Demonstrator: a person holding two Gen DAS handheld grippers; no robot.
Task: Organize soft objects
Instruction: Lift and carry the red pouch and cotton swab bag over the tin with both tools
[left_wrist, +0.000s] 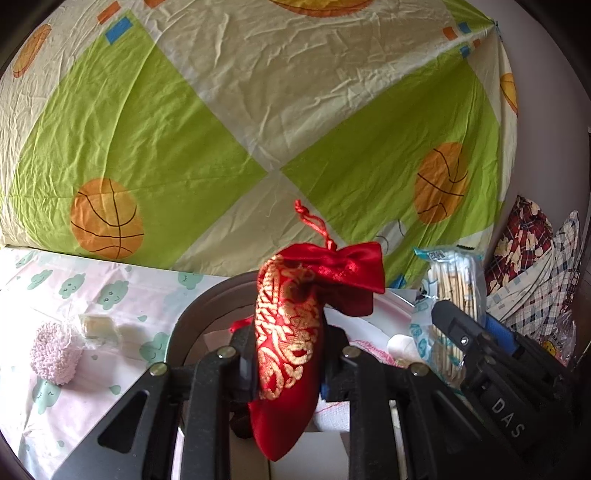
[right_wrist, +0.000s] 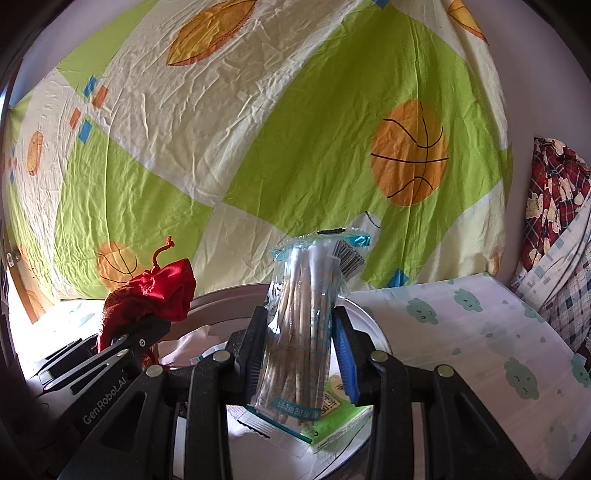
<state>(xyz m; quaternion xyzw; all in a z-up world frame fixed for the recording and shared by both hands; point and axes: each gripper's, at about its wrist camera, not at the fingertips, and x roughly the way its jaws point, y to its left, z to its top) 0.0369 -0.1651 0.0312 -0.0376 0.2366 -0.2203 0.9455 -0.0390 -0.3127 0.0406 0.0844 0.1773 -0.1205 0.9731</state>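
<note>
My left gripper (left_wrist: 286, 354) is shut on a red drawstring pouch (left_wrist: 291, 332) with gold embroidery, held upright above a round basin (left_wrist: 207, 295). The same pouch (right_wrist: 155, 295) shows at the left of the right wrist view, in the other gripper's fingers (right_wrist: 147, 332). My right gripper (right_wrist: 299, 347) is shut on a clear packet of cotton swabs (right_wrist: 303, 321), also upright over the basin (right_wrist: 365, 314). That packet (left_wrist: 454, 295) and the right gripper's fingers (left_wrist: 465, 332) appear at the right of the left wrist view.
A green tissue pack (right_wrist: 332, 417) and white wrapped items lie inside the basin. A fluffy pink ball (left_wrist: 55, 354) and a small clear-wrapped block (left_wrist: 98, 325) rest on the cloud-print sheet (left_wrist: 129, 302). A basketball-print cloth (left_wrist: 258, 110) hangs behind. Plaid fabric (right_wrist: 554, 206) is piled at the right.
</note>
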